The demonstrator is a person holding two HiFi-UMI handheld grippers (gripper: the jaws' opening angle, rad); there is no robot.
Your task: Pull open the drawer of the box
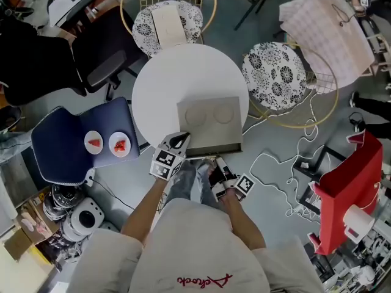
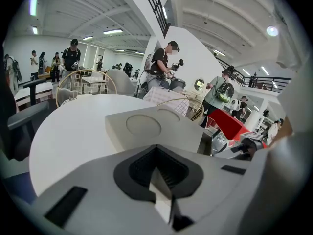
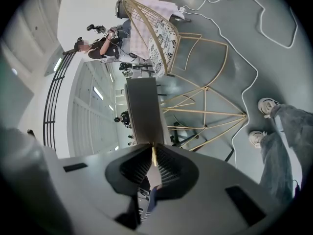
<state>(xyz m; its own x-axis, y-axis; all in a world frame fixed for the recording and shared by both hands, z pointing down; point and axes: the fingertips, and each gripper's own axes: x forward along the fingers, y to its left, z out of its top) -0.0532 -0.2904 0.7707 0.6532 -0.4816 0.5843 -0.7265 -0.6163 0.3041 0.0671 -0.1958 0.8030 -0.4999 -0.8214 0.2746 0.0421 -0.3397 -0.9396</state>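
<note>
Right gripper (image 3: 153, 161), jaws closed on a thin yellow tab (image 3: 154, 153) at its tips; drawer (image 3: 143, 114) front straight ahead of it; left gripper (image 2: 159, 173), jaws together, nothing between them; box (image 2: 151, 126) just ahead of its tips, on a round white table (image 1: 159, 84).

One round table (image 1: 156, 84), one box (image 1: 211, 122) with one drawer (image 3: 144, 112), two wire chairs (image 1: 168, 20) (image 1: 278, 75), two plates (image 1: 93, 142) (image 1: 120, 144), two tools (image 1: 179, 140) (image 1: 218, 163)
</note>
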